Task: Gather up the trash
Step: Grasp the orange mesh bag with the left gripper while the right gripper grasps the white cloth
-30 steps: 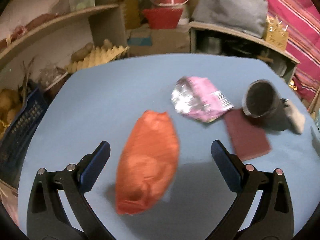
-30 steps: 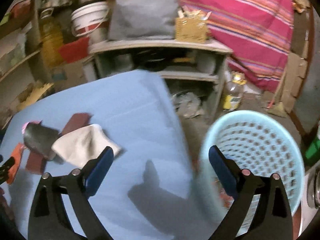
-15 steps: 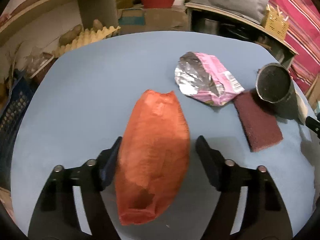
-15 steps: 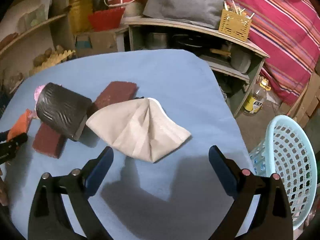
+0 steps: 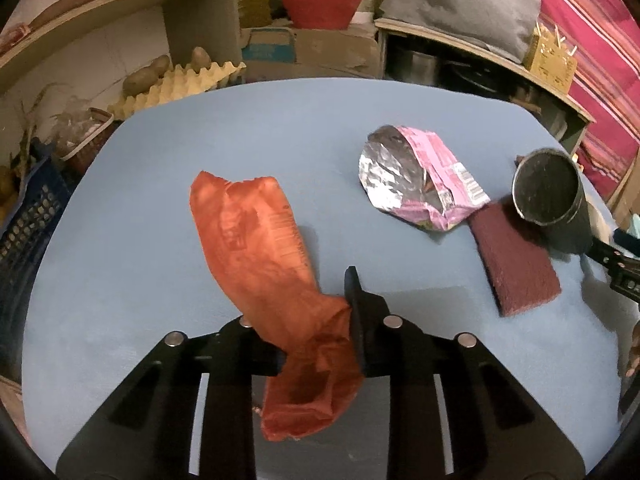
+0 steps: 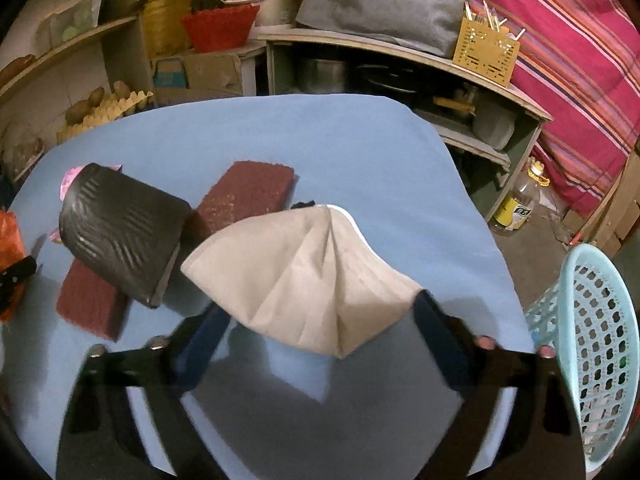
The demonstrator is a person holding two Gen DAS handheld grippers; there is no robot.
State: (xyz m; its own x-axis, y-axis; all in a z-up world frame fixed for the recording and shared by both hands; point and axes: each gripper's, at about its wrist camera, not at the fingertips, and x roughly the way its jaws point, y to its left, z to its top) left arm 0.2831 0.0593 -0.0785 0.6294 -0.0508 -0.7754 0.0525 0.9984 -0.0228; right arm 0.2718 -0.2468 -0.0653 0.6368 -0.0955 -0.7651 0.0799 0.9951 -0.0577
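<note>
crumpled orange bag [image 5: 276,280], pinched, lifted off table

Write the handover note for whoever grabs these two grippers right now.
Left gripper: shut on the orange bag, pinched near its lower end; the upper part looks raised off the blue table.
Right gripper: open, fingers either side of the white face mask, not yet closed on it.
On the table: the pink foil wrapper, the black cup on its side, two maroon scouring pads.
The light blue basket stands off the table's right edge.
Done: orange bag gripped.
Left: close on the mask, drop both in the basket, then take the wrapper and whatever else counts as trash.
</note>
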